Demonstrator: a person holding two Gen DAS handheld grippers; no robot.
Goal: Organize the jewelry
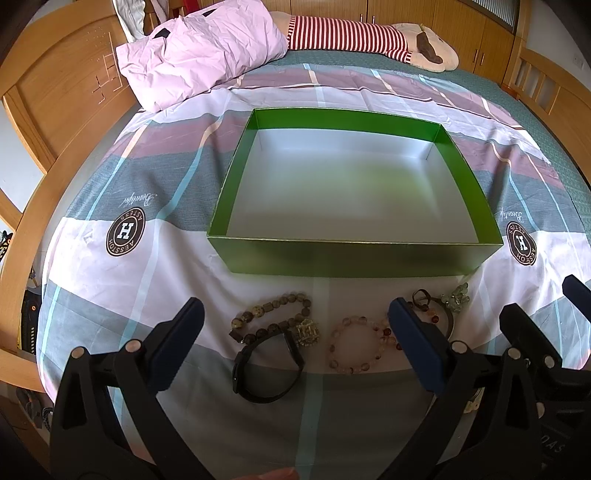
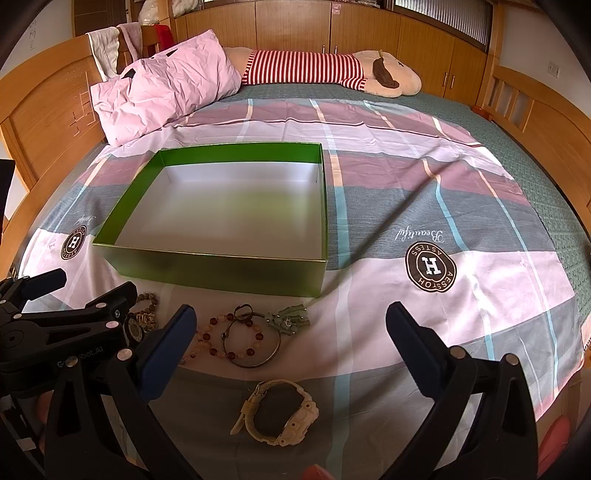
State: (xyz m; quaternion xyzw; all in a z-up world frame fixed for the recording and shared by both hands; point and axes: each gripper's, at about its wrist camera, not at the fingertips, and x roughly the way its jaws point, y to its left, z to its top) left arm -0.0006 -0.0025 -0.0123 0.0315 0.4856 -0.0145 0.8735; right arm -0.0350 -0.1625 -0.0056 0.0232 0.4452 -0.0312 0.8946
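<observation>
An empty green box [image 1: 354, 258] with a white inside stands on the bed; it also shows in the right wrist view [image 2: 221, 271]. Jewelry lies in front of it: a brown bead necklace [image 1: 273, 314], a black watch band [image 1: 267, 365], a pink bead bracelet [image 1: 356, 345], a metal bangle [image 2: 253, 343], a green bead cluster [image 2: 290, 319] and a cream watch [image 2: 280, 417]. My left gripper [image 1: 295, 314] is open above the necklace and bracelets. My right gripper [image 2: 291, 321] is open above the bangle and the cream watch. Both are empty.
The plaid sheet [image 2: 443, 229] covers the bed. A pink pillow [image 2: 162, 88] and a striped plush toy [image 2: 332, 72] lie at the far side. Wooden bed frame [image 2: 40, 110] and cupboards [image 2: 388, 33] surround it.
</observation>
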